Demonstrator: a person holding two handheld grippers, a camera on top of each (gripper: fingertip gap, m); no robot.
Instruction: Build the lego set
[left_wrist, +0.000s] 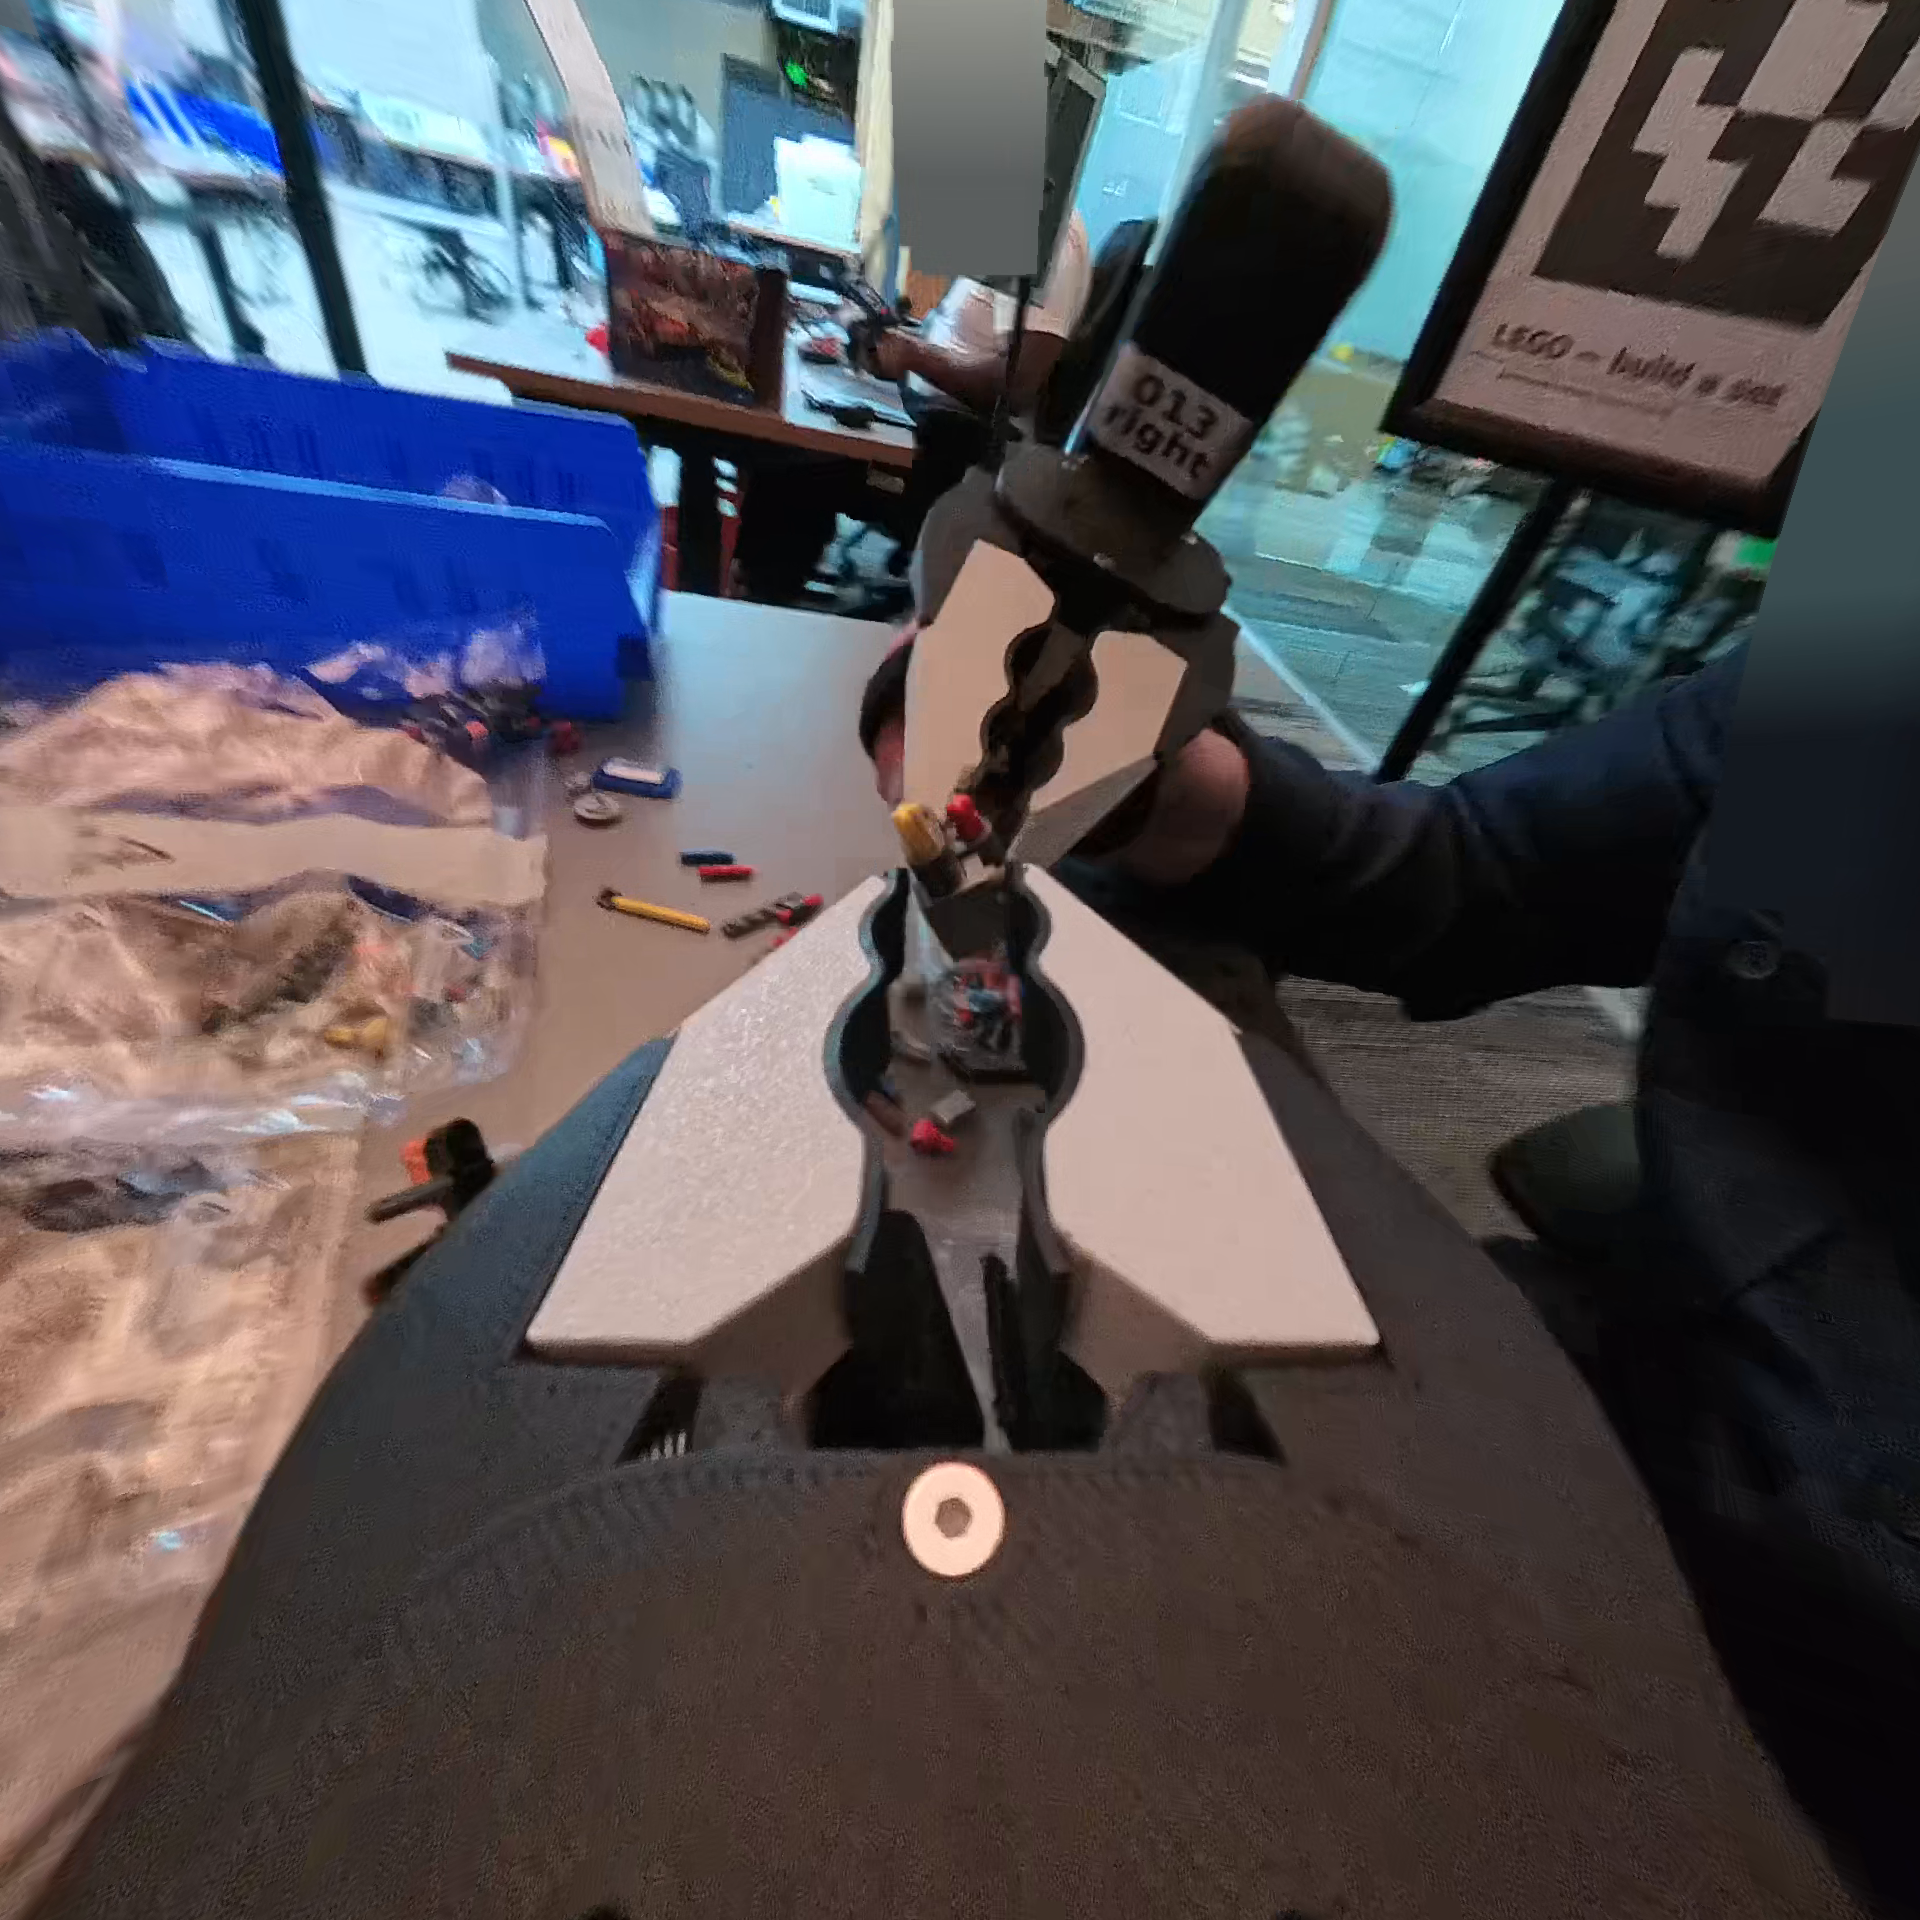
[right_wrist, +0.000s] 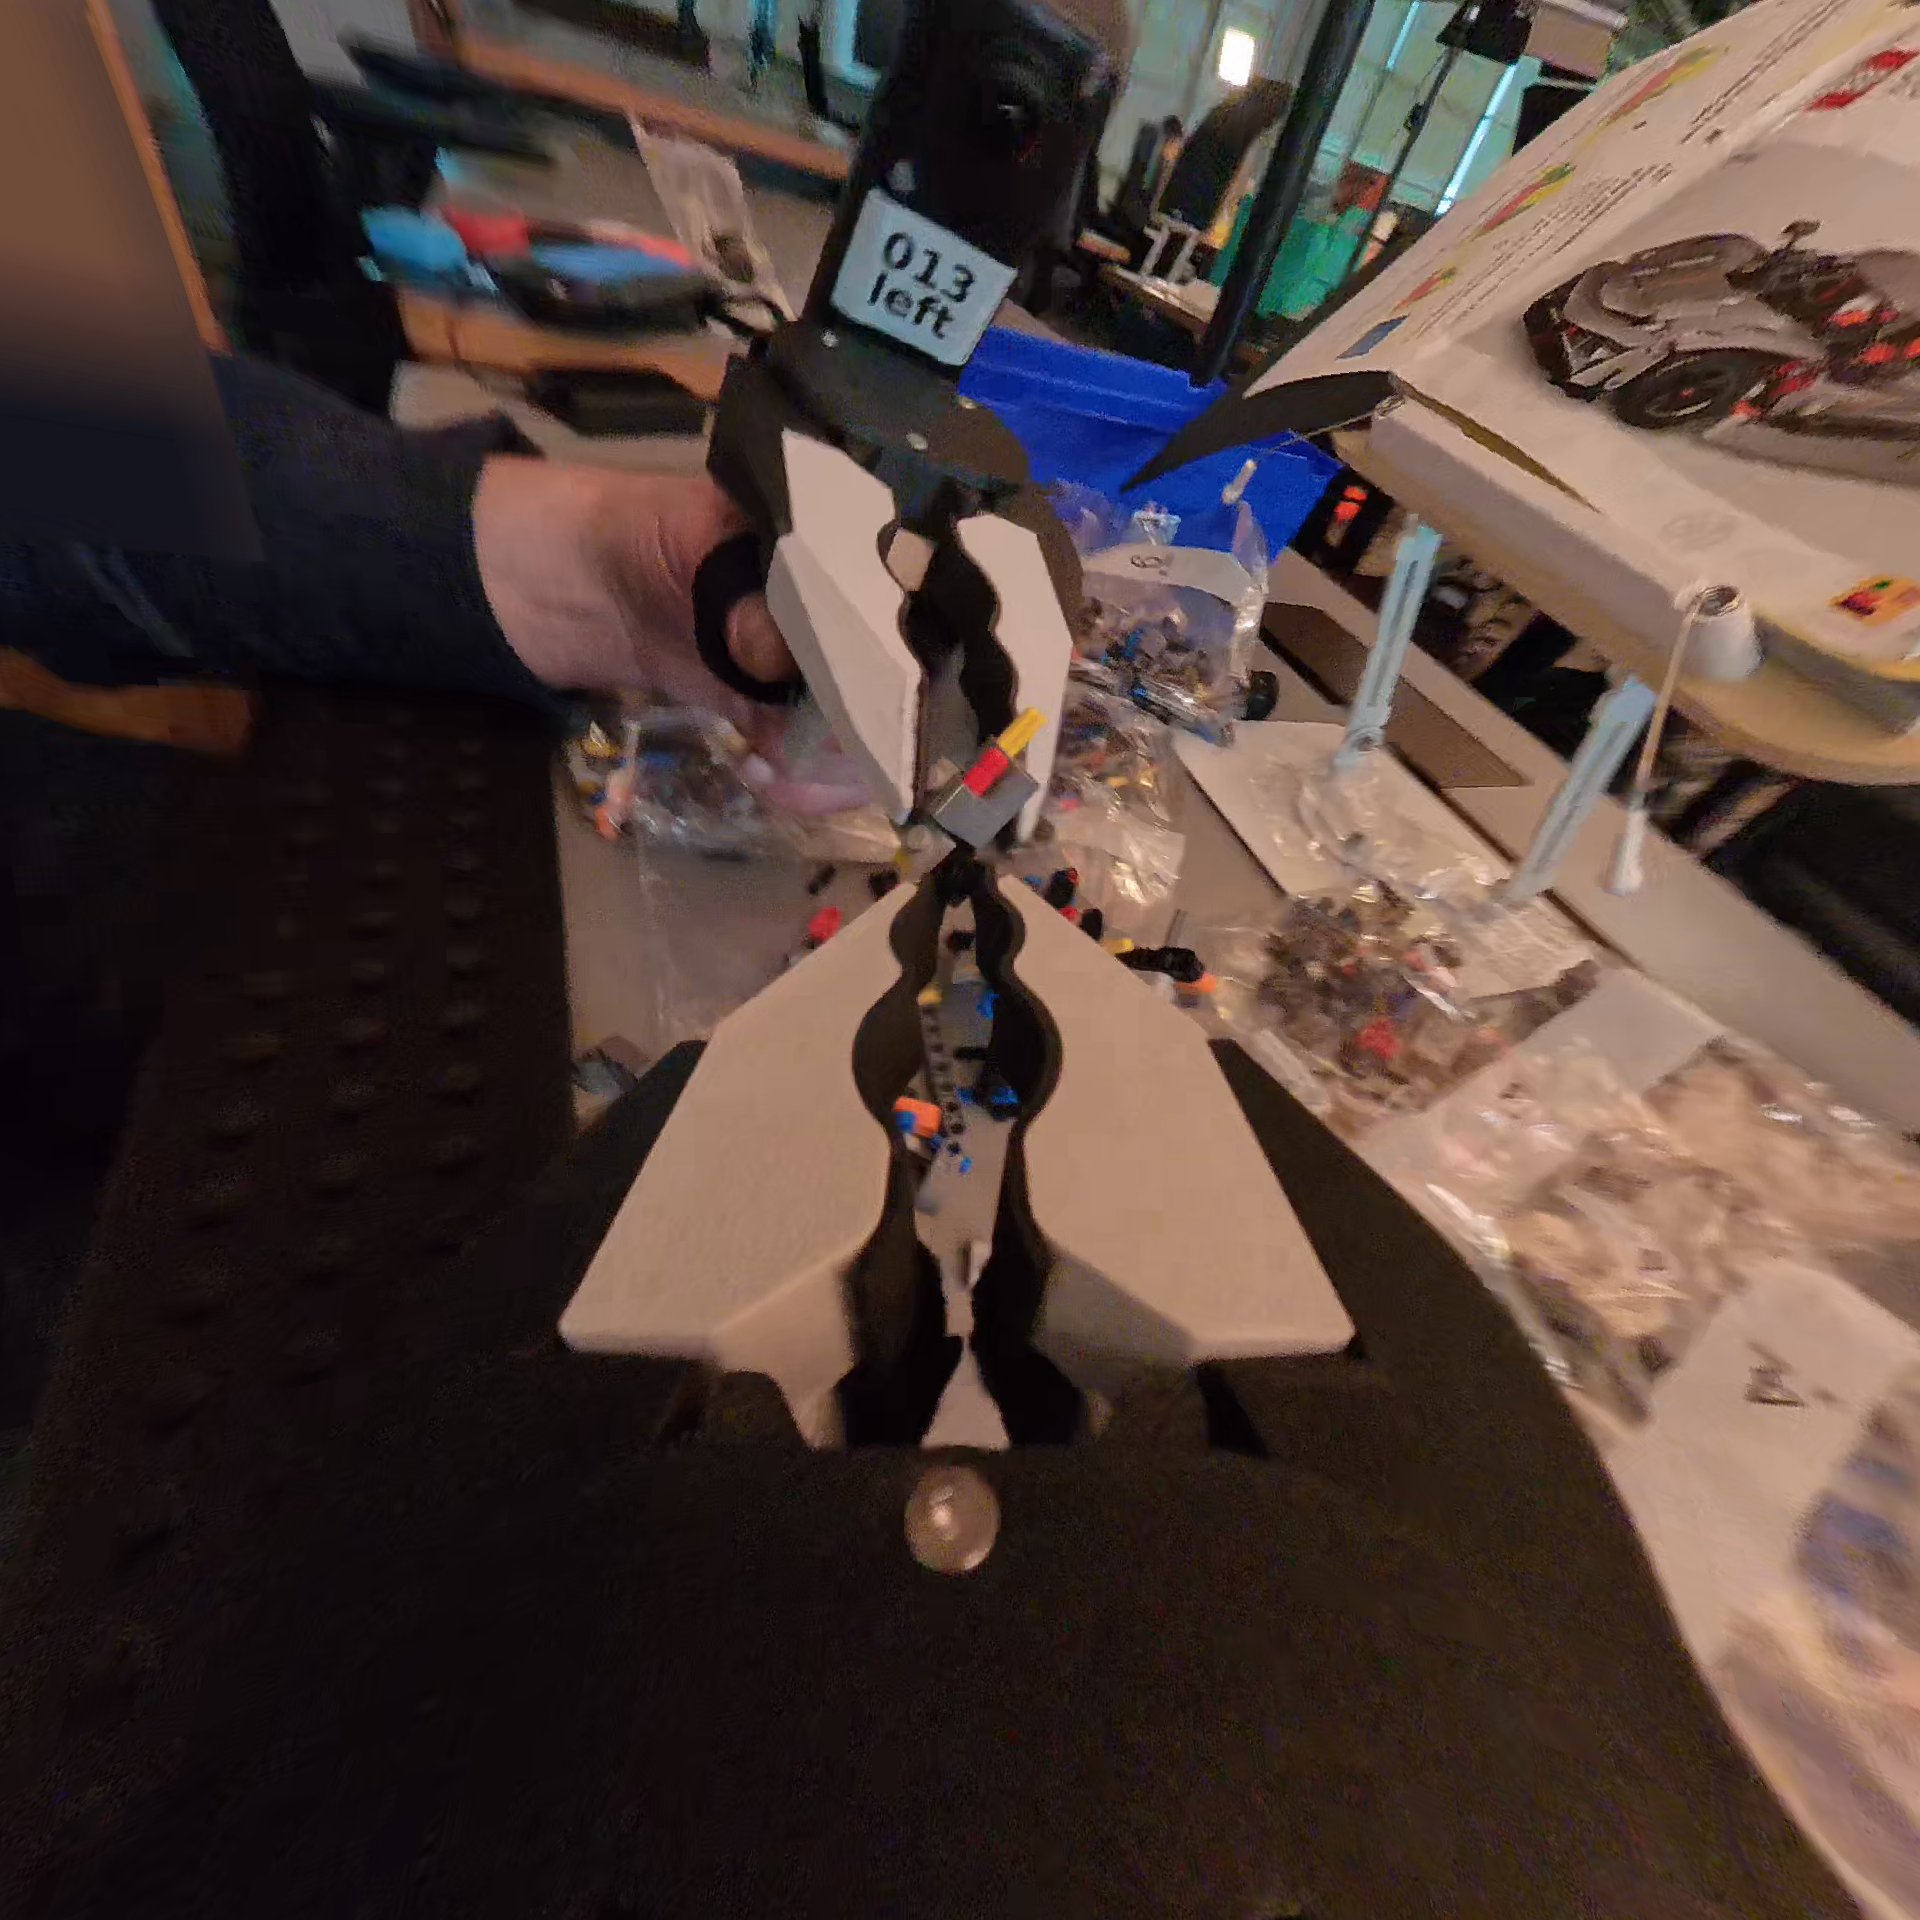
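Left gripper (right_wrist: 966, 821) pinches grey block (right_wrist: 982, 805) with red-yellow pin (right_wrist: 1003, 748) above worktop (left_wrist: 769, 707); right gripper (right_wrist: 956, 883) pinches black peg (right_wrist: 956, 878) (tip-to-tip). Risk: misaligned push, peg slips, drops.

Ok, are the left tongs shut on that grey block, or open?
Shut on it. The right wrist view shows the left tongs pinching the grey block between their tips, lifted off the table.
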